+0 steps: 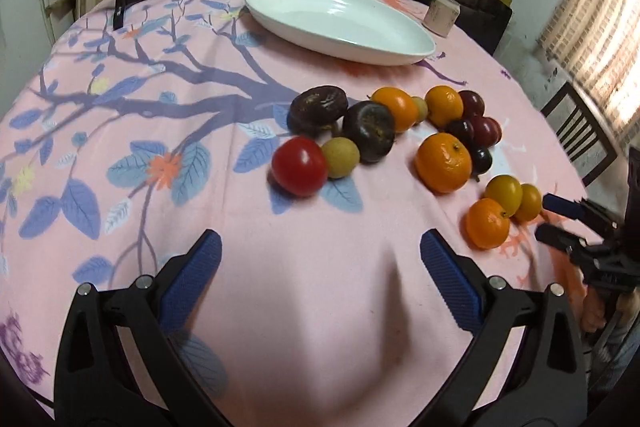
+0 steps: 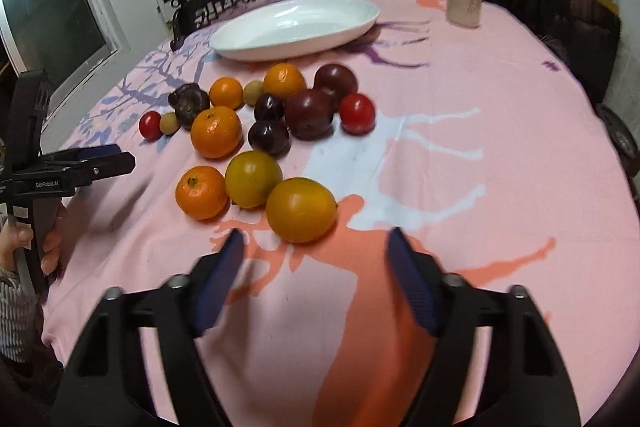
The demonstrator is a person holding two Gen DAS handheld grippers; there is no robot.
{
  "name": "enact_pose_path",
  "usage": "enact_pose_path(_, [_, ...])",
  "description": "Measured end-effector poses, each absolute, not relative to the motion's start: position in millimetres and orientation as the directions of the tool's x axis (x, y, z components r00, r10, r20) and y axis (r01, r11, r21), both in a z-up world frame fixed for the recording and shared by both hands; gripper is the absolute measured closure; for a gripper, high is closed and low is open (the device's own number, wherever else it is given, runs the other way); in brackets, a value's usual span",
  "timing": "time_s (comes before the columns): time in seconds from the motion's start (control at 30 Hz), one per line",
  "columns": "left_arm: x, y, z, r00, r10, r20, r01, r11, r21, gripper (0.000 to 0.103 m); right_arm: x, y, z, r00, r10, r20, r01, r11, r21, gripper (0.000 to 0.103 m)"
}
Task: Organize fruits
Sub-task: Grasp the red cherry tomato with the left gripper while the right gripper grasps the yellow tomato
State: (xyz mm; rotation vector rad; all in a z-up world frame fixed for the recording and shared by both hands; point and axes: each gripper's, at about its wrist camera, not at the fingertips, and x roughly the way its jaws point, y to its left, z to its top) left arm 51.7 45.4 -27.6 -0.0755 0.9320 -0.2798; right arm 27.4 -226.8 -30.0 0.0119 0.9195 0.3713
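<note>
While both tools hover over the pink tablecloth (image 1: pixel 320 287), the fruits (image 2: pixel 256 131) lie loose in a cluster near its middle: oranges, yellow plums, dark plums, red tomatoes. White oval dish (image 2: pixel 296 27): far edge, nothing in it. Left gripper (image 1: pixel 320 251): jaws spread, nothing between. Right gripper (image 2: pixel 314 247): jaws apart, nothing between them, just short of the nearest yellow plum (image 2: pixel 301 209).
</note>
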Motion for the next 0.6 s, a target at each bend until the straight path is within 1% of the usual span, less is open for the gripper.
enact_pose_path(0.03, [51.2,42.6,-26.5,0.577,-0.246,-0.779,0.213,0.966,-0.148,0.004,32.4,-224.7,-33.4,0.532,0.328,-0.780,-0.316,0.932,0.177,0.044])
enact_pose_path(0.07, [50.4,39.5,-25.0,0.583,-0.237,-0.777,0.225,0.966,-0.125,0.009,33.6,-223.2,-34.8,0.530,0.331,-0.781,-0.318,0.931,0.179,0.045])
enact_pose_path(0.13, [50.8,32.4,-25.6,0.578,-0.234,-0.782,0.267,0.960,-0.089,0.018,34.5,-220.0,-35.7,0.535,0.332,-0.777,-0.321,0.930,0.177,0.046])
enact_pose_path(0.27, [58.3,24.7,-30.3,0.562,-0.234,-0.793,0.313,0.948,-0.057,0.026,39.3,-217.9,-34.5,0.528,0.347,-0.775,-0.332,0.924,0.188,0.046])
enact_pose_path(0.3, [59.9,24.1,-29.9,0.563,-0.236,-0.792,0.318,0.947,-0.055,0.028,41.1,-217.3,-35.0,0.525,0.348,-0.777,-0.332,0.924,0.189,0.048])
enact_pose_path(0.37, [67.7,24.8,-27.3,0.561,-0.246,-0.790,0.325,0.944,-0.063,0.038,44.0,-216.5,-35.7,0.522,0.346,-0.780,-0.332,0.924,0.188,0.054])
enact_pose_path(0.4, [70.5,25.5,-26.7,0.559,-0.250,-0.790,0.327,0.943,-0.067,0.039,45.0,-216.2,-35.5,0.523,0.344,-0.780,-0.334,0.924,0.185,0.057])
enact_pose_path(0.43, [75.1,26.5,-26.1,0.561,-0.244,-0.791,0.324,0.944,-0.062,0.039,46.3,-215.7,-36.2,0.523,0.340,-0.781,-0.334,0.925,0.179,0.058])
enact_pose_path(0.5, [81.7,28.8,-26.2,0.567,-0.237,-0.789,0.321,0.945,-0.053,0.044,47.0,-216.4,-36.2,0.525,0.339,-0.781,-0.333,0.926,0.178,0.061])
enact_pose_path(0.57, [86.5,33.5,-26.3,0.570,-0.241,-0.785,0.319,0.946,-0.059,0.054,45.8,-219.0,-36.2,0.522,0.348,-0.779,-0.332,0.924,0.190,0.062])
enact_pose_path(0.6, [87.0,35.2,-26.3,0.572,-0.243,-0.783,0.318,0.946,-0.061,0.056,45.7,-220.1,-36.2,0.521,0.351,-0.778,-0.331,0.923,0.195,0.062])
